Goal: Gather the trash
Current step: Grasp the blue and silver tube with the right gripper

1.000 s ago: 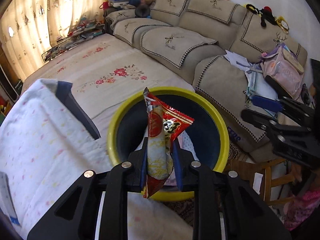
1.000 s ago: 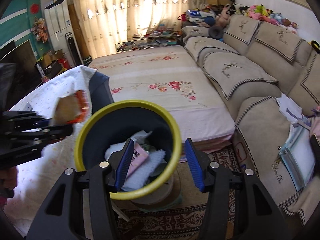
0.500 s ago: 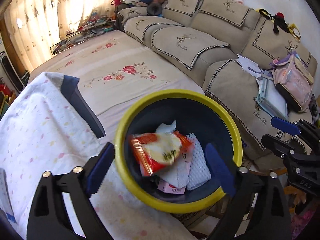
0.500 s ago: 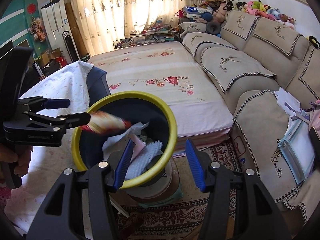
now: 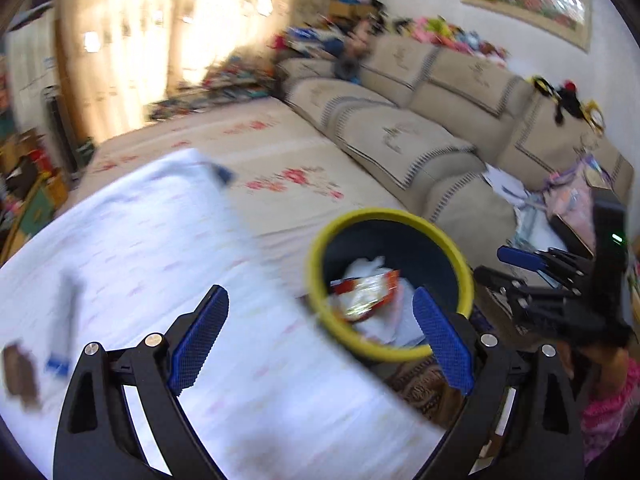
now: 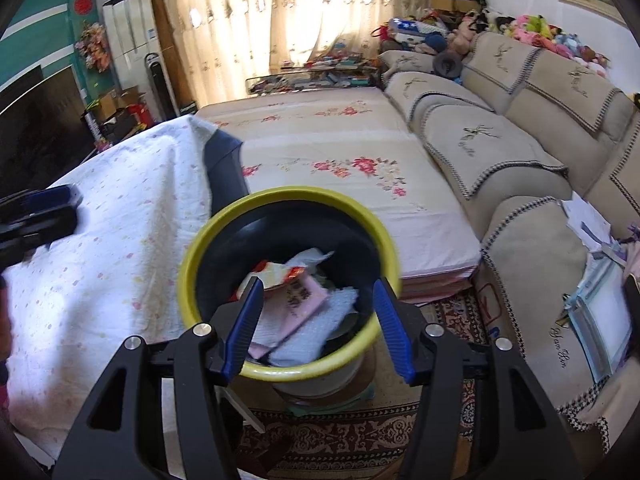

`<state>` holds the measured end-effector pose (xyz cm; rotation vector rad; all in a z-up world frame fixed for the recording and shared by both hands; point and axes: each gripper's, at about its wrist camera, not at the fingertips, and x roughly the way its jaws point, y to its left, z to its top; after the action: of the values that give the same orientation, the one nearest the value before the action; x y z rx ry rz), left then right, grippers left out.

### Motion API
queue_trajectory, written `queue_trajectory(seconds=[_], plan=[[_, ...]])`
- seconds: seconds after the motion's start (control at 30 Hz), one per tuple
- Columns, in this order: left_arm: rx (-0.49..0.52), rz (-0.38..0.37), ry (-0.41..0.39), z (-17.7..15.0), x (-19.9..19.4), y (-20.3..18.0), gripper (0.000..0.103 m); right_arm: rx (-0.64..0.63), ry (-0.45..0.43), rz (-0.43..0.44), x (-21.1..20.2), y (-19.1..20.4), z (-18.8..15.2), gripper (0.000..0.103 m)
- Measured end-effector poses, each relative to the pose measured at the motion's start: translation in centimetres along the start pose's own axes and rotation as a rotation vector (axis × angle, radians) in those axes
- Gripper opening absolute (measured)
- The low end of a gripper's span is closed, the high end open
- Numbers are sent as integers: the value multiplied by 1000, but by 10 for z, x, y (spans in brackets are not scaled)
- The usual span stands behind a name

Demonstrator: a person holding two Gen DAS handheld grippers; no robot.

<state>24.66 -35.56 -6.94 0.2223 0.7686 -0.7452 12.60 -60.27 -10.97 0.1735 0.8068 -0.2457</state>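
Note:
A dark bin with a yellow rim [image 5: 460, 258] [image 6: 208, 236] stands beside a table with a white spotted cloth [image 5: 160, 264] [image 6: 112, 216]. A red and yellow snack wrapper [image 5: 366, 292] [image 6: 276, 274] lies in the bin on white tissue and a pink packet [image 6: 298, 300]. My left gripper [image 5: 320, 308] is open and empty over the cloth, left of the bin. My right gripper [image 6: 318, 300] is open and empty, just in front of the bin. A brown scrap [image 5: 18, 372] and a grey and blue item [image 5: 62, 332] lie on the cloth, blurred.
A low bed with floral sheet [image 6: 340, 152] lies behind the bin. A beige sofa [image 6: 520, 128] runs along the right, with papers and a pink bag [image 5: 572, 200] on it. A patterned rug [image 6: 340, 436] covers the floor.
My left gripper opened and let go of the snack wrapper, which dropped into the bin. The left gripper then swung left and back over the table. The right gripper barely moved.

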Motion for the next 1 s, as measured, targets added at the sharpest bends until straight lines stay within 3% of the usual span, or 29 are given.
queue_trajectory(seconds=[0.13,0.3,0.37,0.5,0.67,1.0], plan=[[-96,116,-56,-42,-63,51,95,-78,6,81,13,50,12,55],[-224,342,-97,-99,-139,120,96,-183,-27,223,18,145,36,55],[-266,384,-109,-116,-160,138,98,-213,-22,291,22,185,46,55],[-304,424,-117,-141,-184,164,98,-260,31,409,39,268,68,55],[-314,401,-129,-161,-194,178,98,-274,124,415,77,350,84,55],[-343,391,-138,-168,-197,186,98,-269,243,315,147,410,89,55]])
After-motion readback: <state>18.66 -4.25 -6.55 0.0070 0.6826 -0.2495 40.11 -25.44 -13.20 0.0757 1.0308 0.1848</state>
